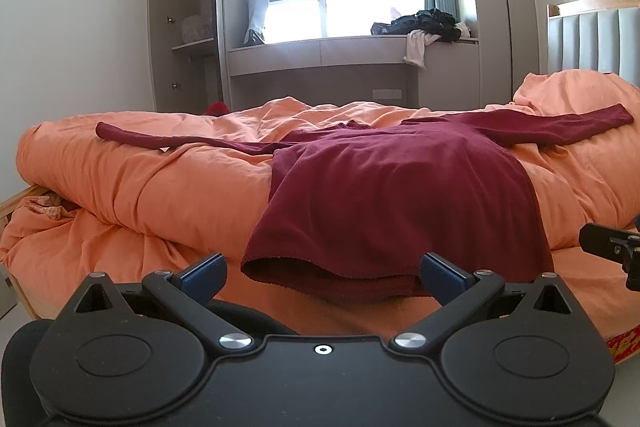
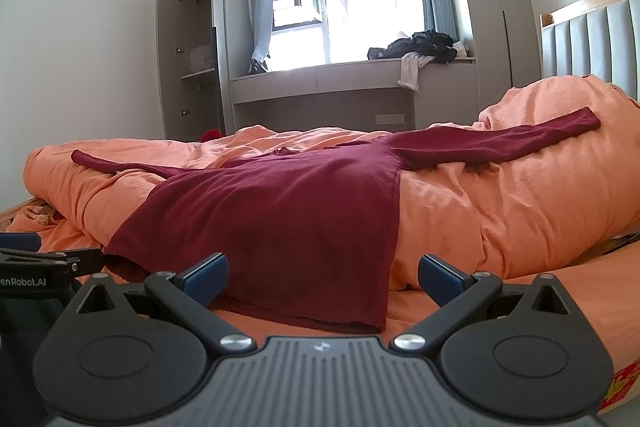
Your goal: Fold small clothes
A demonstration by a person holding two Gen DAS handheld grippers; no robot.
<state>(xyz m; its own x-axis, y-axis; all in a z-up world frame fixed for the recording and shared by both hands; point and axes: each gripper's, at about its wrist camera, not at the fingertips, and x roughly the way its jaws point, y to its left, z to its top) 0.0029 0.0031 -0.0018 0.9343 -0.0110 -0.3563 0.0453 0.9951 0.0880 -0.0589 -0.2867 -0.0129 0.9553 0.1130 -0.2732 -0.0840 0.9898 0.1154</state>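
A dark red long-sleeved top (image 1: 384, 187) lies spread flat on the orange duvet (image 1: 140, 183), both sleeves stretched out sideways and its hem hanging toward me over the duvet's near fold. My left gripper (image 1: 322, 273) is open just short of the hem, nothing between its blue-padded fingers. In the right wrist view the same top (image 2: 280, 211) lies ahead and left, its hem corner near the bed sheet. My right gripper (image 2: 322, 273) is open too, wide apart before the hem's right part. Each gripper shows at the edge of the other's view.
The rumpled duvet rises into a mound at the right (image 2: 540, 195) below a grey padded headboard (image 2: 592, 39). Beyond the bed stand an open cabinet (image 1: 184, 27) and a window bench with a pile of dark and white clothes (image 1: 424, 27). A wooden bed frame edge (image 1: 12, 203) is at left.
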